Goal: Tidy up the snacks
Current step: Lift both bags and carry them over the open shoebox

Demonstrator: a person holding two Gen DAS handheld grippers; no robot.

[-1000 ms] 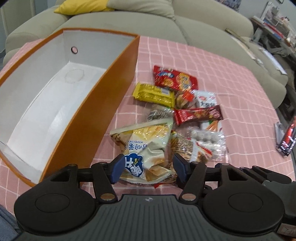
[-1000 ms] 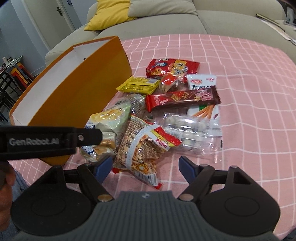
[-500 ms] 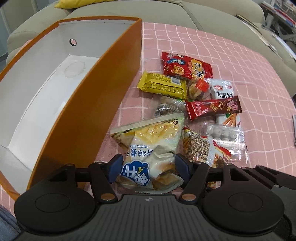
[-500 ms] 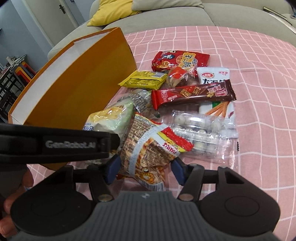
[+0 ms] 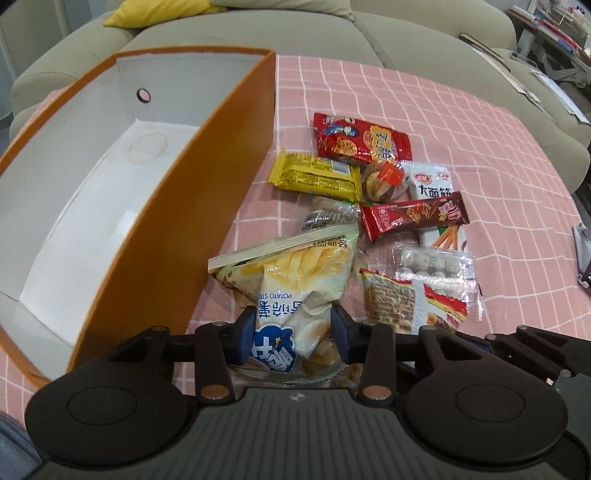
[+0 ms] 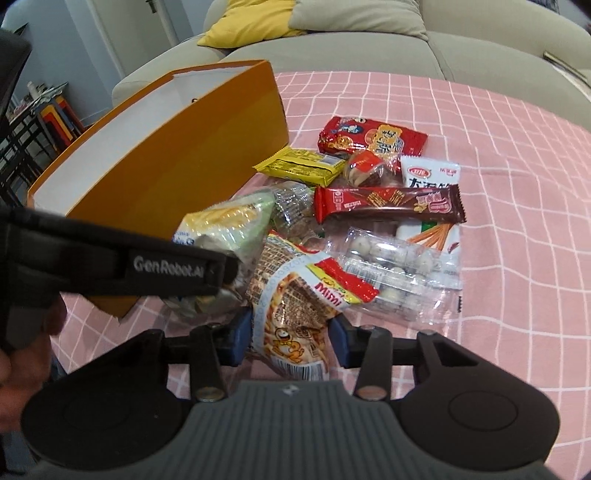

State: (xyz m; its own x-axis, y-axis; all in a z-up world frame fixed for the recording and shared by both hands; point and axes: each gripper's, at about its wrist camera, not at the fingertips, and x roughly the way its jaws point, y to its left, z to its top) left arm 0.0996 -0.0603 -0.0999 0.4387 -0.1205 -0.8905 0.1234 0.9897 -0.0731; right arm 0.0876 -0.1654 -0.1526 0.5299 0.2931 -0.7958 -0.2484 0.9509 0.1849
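Grippers pinch two snack bags beside the box

Box point(image 5: 155, 236) sits farthest left on the pink checked cloth point(image 5: 498, 155), orange outside, white inside, its open top tilted toward the left wrist camera; nothing shows in it. In the right wrist view the box point(image 6: 177, 173) shows its orange long wall.

Just right of the box, the left gripper point(image 5: 293, 332) has its blue pads pressed into both sides of the potato-stick bag point(image 5: 295, 280), the jaws narrowed to the bag's crumpled near end. The bag's far end lies on the cloth close to the box wall. From the right wrist view that gripper's black body point(image 6: 122, 266) crosses in front of the same bag point(image 6: 225, 225).

Next along, the right gripper point(image 6: 290, 339) is closed onto the Mimi bag point(image 6: 291, 295), a pad touching each side of its near end. The Mimi bag point(image 5: 406, 299) lies just beside the potato-stick bag, and its far end overlaps a clear pack of white balls point(image 6: 391, 266).

Beyond these lies the rest of the pile: a yellow packet point(image 5: 317, 177) near the box wall, a clear-wrapped snack point(image 5: 325, 218) behind the potato-stick bag, a red bag point(image 5: 362, 140) farthest back, a round wrapped snack point(image 5: 384, 181) just before it, a red-brown bar point(image 5: 413, 216) lying across a white bag point(image 5: 432, 184).

A sofa point(image 5: 406, 40) with a yellow cushion point(image 6: 251, 18) stands behind the cloth.
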